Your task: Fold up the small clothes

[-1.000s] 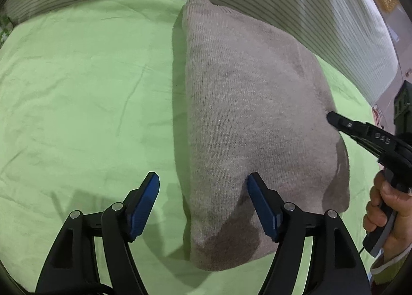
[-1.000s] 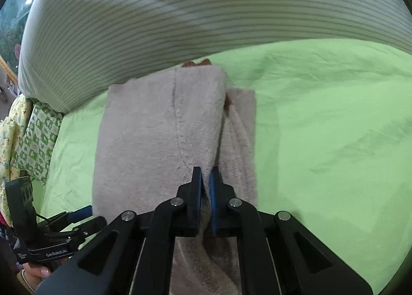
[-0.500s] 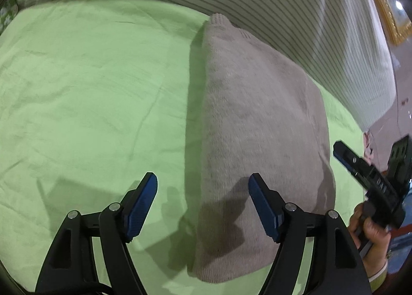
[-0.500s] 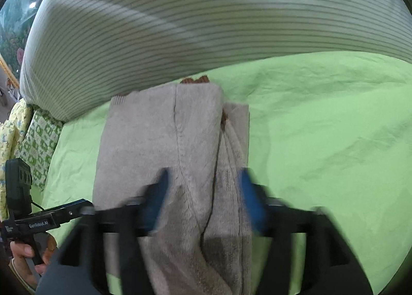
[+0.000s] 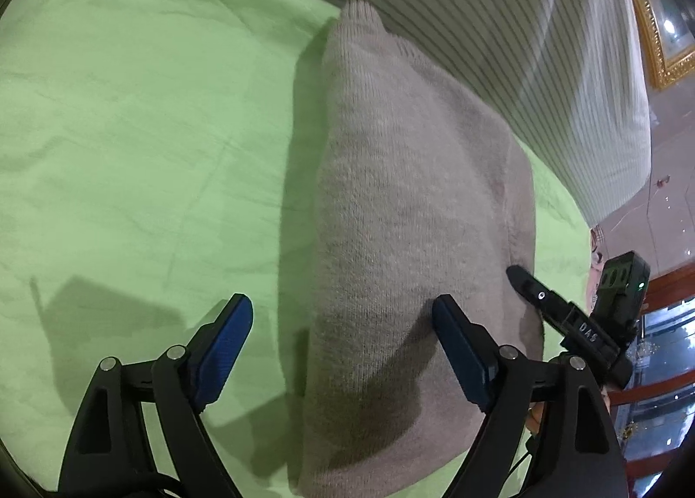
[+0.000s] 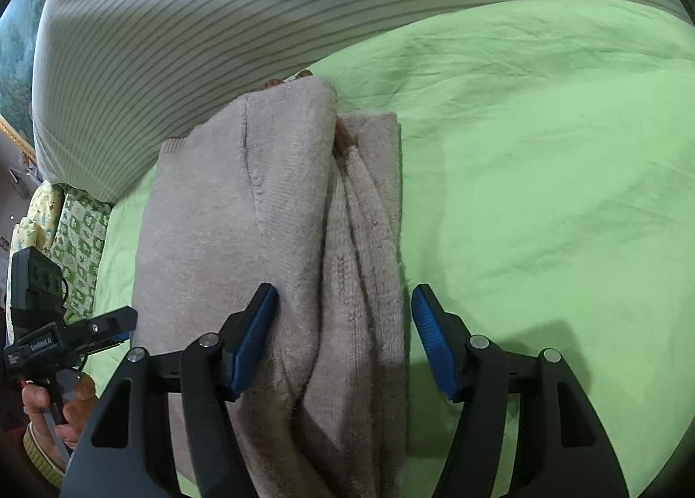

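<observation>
The beige knit sweater point(image 6: 269, 211) lies folded into a long bundle on the green sheet point(image 6: 543, 150), its far end close to the striped pillow point(image 6: 260, 11). In the right wrist view a wide smooth panel covers the left part, while narrower layered edges run along the right side, slightly staggered, with a crease between them.

The right gripper point(image 6: 343, 337) hovers over the near end with its blue pads spread wide, straddling that crease and holding nothing. The left gripper point(image 5: 343, 350) is likewise spread apart and empty, over the near left edge of the bundle.

The fold seems nearly complete; what remains is probably a tidy-up or one last fold in half. To do it well, each gripper should pinch all layers at a near corner together, not just the top panel, so the loose right-hand edges do not slide out. Lifting both corners evenly and laying them toward the far end should keep the edges aligned.
</observation>
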A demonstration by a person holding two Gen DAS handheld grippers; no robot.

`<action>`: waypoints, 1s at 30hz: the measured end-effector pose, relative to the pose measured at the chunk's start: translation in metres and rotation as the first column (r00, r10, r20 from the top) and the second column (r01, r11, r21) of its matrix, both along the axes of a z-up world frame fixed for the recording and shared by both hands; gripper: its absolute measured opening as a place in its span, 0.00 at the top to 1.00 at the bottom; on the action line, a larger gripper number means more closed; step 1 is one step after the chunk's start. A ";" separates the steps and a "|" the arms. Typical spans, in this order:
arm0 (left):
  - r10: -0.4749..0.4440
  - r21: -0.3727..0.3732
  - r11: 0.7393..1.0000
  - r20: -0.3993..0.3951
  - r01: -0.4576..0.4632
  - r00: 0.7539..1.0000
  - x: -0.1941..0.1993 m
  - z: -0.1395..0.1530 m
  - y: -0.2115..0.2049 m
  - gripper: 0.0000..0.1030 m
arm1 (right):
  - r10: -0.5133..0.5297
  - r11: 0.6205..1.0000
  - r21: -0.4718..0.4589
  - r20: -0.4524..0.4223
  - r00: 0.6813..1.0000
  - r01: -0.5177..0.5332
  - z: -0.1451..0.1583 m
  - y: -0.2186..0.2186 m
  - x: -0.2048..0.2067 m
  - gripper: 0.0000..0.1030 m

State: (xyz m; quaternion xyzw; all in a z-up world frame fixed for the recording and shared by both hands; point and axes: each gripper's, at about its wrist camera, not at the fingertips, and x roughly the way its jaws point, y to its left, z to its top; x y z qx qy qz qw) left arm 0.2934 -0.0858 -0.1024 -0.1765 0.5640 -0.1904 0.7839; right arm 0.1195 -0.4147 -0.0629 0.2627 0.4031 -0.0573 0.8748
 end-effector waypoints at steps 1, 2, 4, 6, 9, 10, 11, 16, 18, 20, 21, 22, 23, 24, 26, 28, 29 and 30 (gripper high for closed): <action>0.003 -0.007 1.000 -0.007 -0.003 1.000 0.003 -0.004 -0.003 0.15 | 0.002 1.000 0.005 -0.001 1.000 -0.002 0.001 0.001 0.001 0.38; 0.005 -0.015 1.000 -0.017 -0.005 1.000 0.004 -0.008 -0.005 0.12 | 0.003 1.000 0.011 -0.003 1.000 -0.003 0.001 0.001 0.002 0.38; 0.016 -0.032 0.999 -0.034 -0.017 0.999 0.007 -0.017 -0.006 0.12 | 0.008 0.999 0.031 -0.003 1.000 -0.008 -0.001 0.001 0.002 0.41; 0.013 -0.050 0.999 -0.024 -0.014 1.000 0.009 -0.021 -0.007 0.16 | 0.020 0.998 0.058 -0.012 1.000 -0.019 -0.002 -0.002 0.004 0.43; -0.029 -0.106 0.994 -0.030 0.026 0.999 0.012 -0.020 -0.012 0.43 | 0.030 0.995 0.096 -0.020 0.999 -0.028 -0.002 -0.003 0.006 0.52; -0.028 -0.098 0.995 -0.030 0.025 0.999 0.012 -0.019 -0.012 0.44 | 0.028 0.994 0.105 -0.019 0.999 -0.025 -0.002 -0.003 0.005 0.56; -0.034 -0.090 0.995 -0.024 0.031 0.999 0.012 -0.017 -0.013 0.49 | 0.025 0.993 0.114 -0.017 1.000 -0.023 0.000 -0.002 0.004 0.58; -0.027 -0.082 0.996 0.048 0.031 0.998 -0.004 0.000 -0.010 0.61 | 0.015 0.994 0.110 0.010 1.000 -0.016 0.018 0.013 -0.005 0.66; -0.020 -0.081 0.996 0.073 0.026 0.997 -0.016 0.011 -0.004 0.61 | 0.033 0.993 0.115 0.038 0.999 -0.037 0.030 0.027 -0.010 0.66; -0.012 -0.070 0.997 0.106 0.019 0.994 -0.027 0.024 0.003 0.62 | 0.061 0.993 0.101 0.047 0.997 -0.065 0.038 0.047 -0.014 0.67; -0.004 -0.067 0.998 0.120 0.012 0.993 -0.034 0.032 0.011 0.62 | 0.076 0.992 0.101 0.052 0.996 -0.081 0.041 0.057 -0.015 0.67; 0.007 -0.071 0.997 0.129 0.003 0.992 -0.040 0.039 0.020 0.62 | 0.088 0.990 0.107 0.059 0.994 -0.093 0.043 0.064 -0.017 0.67; 0.026 -0.082 0.997 0.136 -0.015 0.990 -0.047 0.047 0.033 0.62 | 0.106 0.987 0.112 0.069 0.992 -0.113 0.046 0.076 -0.020 0.67; 0.040 -0.090 0.996 0.142 -0.028 0.989 -0.052 0.053 0.044 0.62 | 0.120 0.985 0.119 0.077 0.990 -0.128 0.049 0.086 -0.022 0.67; 0.069 -0.091 0.994 0.158 -0.055 0.985 -0.068 0.065 0.070 0.62 | 0.157 0.975 0.144 0.108 0.982 -0.172 0.053 0.111 -0.025 0.67; 0.088 -0.079 0.994 0.167 -0.075 0.982 -0.085 0.076 0.096 0.62 | 0.190 0.966 0.151 0.124 0.974 -0.208 0.055 0.136 -0.024 0.67; 0.099 -0.070 0.994 0.175 -0.088 0.980 -0.095 0.079 0.108 0.62 | 0.208 0.961 0.160 0.131 0.969 -0.228 0.055 0.150 -0.024 0.67; 0.106 -0.062 0.993 0.179 -0.097 0.978 -0.101 0.081 0.116 0.62 | 0.227 0.954 0.166 0.141 0.963 -0.250 0.054 0.165 -0.024 0.67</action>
